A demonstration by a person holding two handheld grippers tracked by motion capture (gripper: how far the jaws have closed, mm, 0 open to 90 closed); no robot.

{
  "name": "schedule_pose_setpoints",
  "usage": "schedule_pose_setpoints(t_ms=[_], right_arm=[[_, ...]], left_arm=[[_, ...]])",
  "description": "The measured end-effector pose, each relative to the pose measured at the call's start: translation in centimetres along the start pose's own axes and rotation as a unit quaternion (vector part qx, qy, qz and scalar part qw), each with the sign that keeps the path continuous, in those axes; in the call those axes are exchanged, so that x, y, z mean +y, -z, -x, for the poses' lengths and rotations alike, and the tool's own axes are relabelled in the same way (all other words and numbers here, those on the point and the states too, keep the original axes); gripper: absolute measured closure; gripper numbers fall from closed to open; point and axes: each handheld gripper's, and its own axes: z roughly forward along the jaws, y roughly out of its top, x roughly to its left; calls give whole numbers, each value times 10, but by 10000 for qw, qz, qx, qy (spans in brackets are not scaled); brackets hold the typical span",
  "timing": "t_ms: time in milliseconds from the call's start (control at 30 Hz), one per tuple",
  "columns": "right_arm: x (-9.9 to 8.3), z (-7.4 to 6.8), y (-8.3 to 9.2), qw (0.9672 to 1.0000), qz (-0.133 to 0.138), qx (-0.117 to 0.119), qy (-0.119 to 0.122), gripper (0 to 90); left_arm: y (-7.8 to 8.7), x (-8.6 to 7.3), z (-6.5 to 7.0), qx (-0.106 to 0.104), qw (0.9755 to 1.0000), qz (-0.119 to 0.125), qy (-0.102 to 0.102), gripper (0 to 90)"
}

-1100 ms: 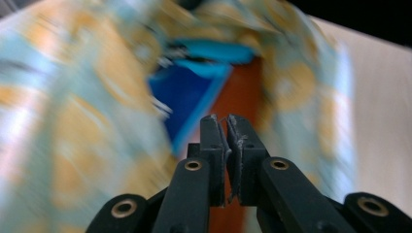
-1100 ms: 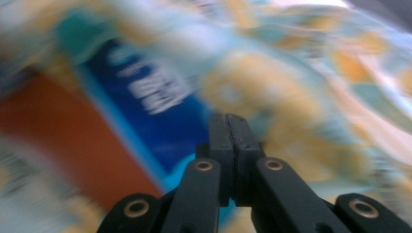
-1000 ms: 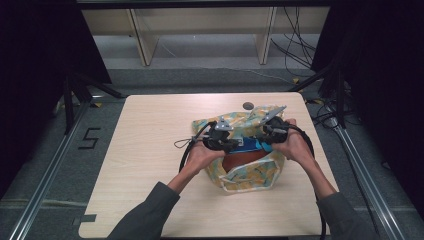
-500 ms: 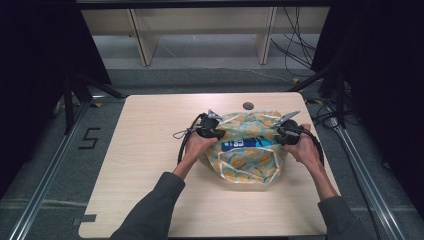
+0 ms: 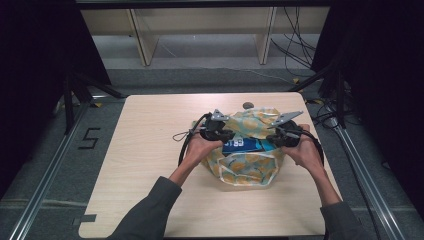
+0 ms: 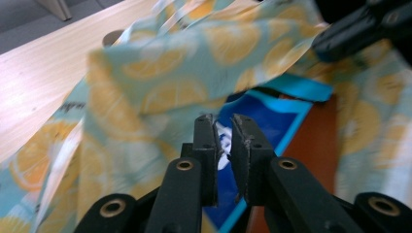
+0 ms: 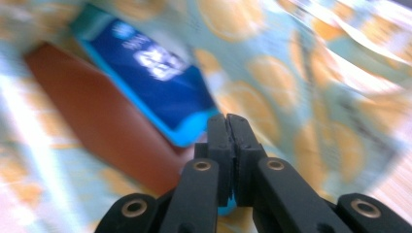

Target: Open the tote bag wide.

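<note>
A lemon-print fabric bag (image 5: 247, 170) stands on the table with its mouth facing up. Inside lie a blue box (image 5: 242, 145) and a brown flat item (image 6: 316, 145). My left gripper (image 5: 222, 134) is at the mouth's left rim. Its jaws have just been opening and now stand a narrow gap apart (image 6: 222, 121) with no fabric between them; the blue box (image 6: 272, 121) shows beyond. My right gripper (image 5: 280, 136) is at the right rim, jaws pressed together (image 7: 227, 119) above the box (image 7: 150, 77); no cloth shows between them.
A small dark round object (image 5: 247, 105) lies on the wooden table (image 5: 150, 150) just behind the bag. The left gripper's cable loops on the table at the bag's left (image 5: 184, 145). Wooden shelving (image 5: 200, 30) and floor cables stand beyond the far edge.
Both hands spread apart, widening the bag's mouth and baring the blue box, then drew slightly back inward. The left jaws have parted a little.
</note>
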Motion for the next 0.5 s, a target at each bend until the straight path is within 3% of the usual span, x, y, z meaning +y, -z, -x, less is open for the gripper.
schedule_pose_setpoints(t_ms=[100,233,300,400,500], right_arm=[[5,-10,3,9997,106,64,187,896],[7,-17,6,9997,54,110,193,895],[5,-17,3,9997,81,58,203,894],[2,-16,5,9997,130,169,138,890],[-1,-18,12,9995,213,175,130,885]], left_arm=[[4,0,2,-54,10000,4,32,791],[10,-5,8,-152,9999,-44,-50,779],[15,-9,14,-209,9998,32,-68,771],[28,-14,20,-309,9992,152,-184,763],[42,-24,22,-450,9983,344,-97,755]])
